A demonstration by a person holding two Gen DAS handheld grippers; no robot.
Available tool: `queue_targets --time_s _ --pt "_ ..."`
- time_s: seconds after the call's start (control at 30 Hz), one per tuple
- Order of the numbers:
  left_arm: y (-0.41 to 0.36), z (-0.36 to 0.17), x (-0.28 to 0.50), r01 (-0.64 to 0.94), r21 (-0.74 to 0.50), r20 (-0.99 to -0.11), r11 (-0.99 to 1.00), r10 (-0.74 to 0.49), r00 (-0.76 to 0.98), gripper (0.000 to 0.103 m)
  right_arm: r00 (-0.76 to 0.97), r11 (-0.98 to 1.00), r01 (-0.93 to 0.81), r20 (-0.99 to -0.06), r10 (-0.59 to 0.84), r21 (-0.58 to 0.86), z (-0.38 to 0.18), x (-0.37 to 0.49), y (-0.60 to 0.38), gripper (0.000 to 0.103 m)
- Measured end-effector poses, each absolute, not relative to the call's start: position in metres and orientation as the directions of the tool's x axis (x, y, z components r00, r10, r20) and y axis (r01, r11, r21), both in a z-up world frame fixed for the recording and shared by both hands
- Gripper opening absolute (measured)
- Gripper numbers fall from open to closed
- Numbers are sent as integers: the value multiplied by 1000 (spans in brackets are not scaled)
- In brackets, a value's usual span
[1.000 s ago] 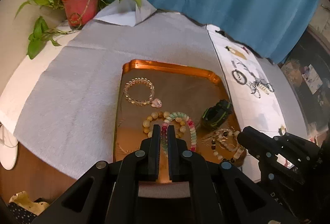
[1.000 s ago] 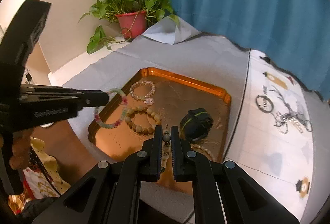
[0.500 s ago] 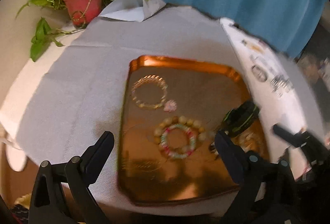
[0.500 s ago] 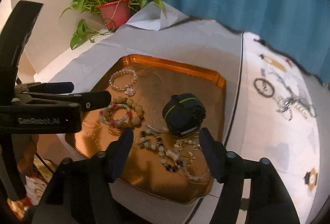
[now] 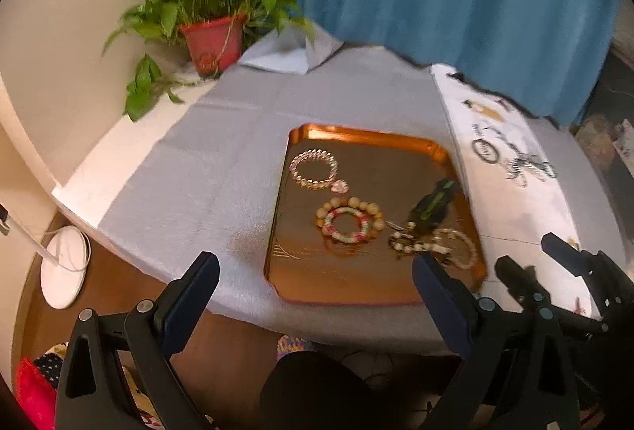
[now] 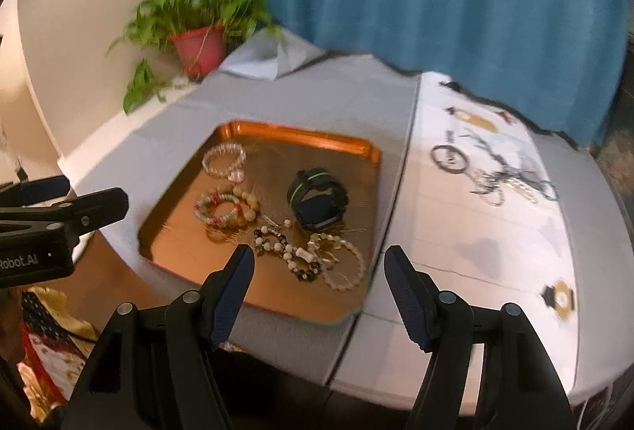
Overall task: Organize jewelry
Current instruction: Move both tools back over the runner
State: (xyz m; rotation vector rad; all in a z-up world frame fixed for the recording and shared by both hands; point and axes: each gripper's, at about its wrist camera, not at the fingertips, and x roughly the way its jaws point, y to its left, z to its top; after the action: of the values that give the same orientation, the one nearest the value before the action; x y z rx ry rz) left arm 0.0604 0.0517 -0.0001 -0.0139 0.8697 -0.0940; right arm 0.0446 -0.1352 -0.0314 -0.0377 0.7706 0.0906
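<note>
The jewelry all lies inside the copper tray (image 6: 301,132), which looks like the collecting place for the task. A clear bead bracelet (image 6: 223,160) with a pink charm sits alone toward the tray's far left corner. Nearer the middle, a pink-and-green bracelet (image 6: 218,208) lies inside a ring of tan wooden beads (image 6: 247,202), nested so the two take one spot. A black watch (image 6: 319,198) rests curled toward the tray's right edge. Between it and the near edge, several beaded strands (image 6: 313,257) lie in a loose tangle, overlapping each other; these probably still want separating.

Both tongs hover off the near edge of the tray with nothing in them. The right gripper (image 6: 319,285) stands partly spread, pointing down at the tangle. The left gripper (image 5: 315,291) gapes wide, its fingers framing the tray's near edge.

The tray rests on a gray cloth (image 5: 206,172) covering the tabletop; a potted plant (image 5: 212,33) stands at the far left corner.
</note>
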Motion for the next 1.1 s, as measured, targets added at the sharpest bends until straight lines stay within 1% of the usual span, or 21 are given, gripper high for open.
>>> queue_targets --time_s 0.1,0.27,0.47,0.67,0.77,0.97,1.1 --pt "51 17 33 87 -39 -736 995 -88 672 97 745 997 -81 -665 60 -1 -12 9 -146 69" --pt "44 34 -2 116 -62 -709 991 -125 694 97 779 998 -56 -625 44 1 9 -38 -154 71" --pt "30 57 -40 151 -5 -659 989 -117 743 97 809 999 -48 -587 30 -15 27 -77 -156 71" --pt "24 68 -66 162 0 -637 987 -124 761 97 833 998 -56 -552 38 -17 39 -112 -160 71" --pt "21 72 -72 171 -4 -632 985 -135 763 97 841 998 -57 -540 40 -16 41 -123 -162 71" --pt "10 83 -85 183 27 -607 983 -130 784 97 847 999 -48 -529 41 2 47 -134 -172 71" --pt "5 84 -86 186 33 -606 982 -129 785 97 849 999 -40 -526 41 12 47 -135 -177 71"
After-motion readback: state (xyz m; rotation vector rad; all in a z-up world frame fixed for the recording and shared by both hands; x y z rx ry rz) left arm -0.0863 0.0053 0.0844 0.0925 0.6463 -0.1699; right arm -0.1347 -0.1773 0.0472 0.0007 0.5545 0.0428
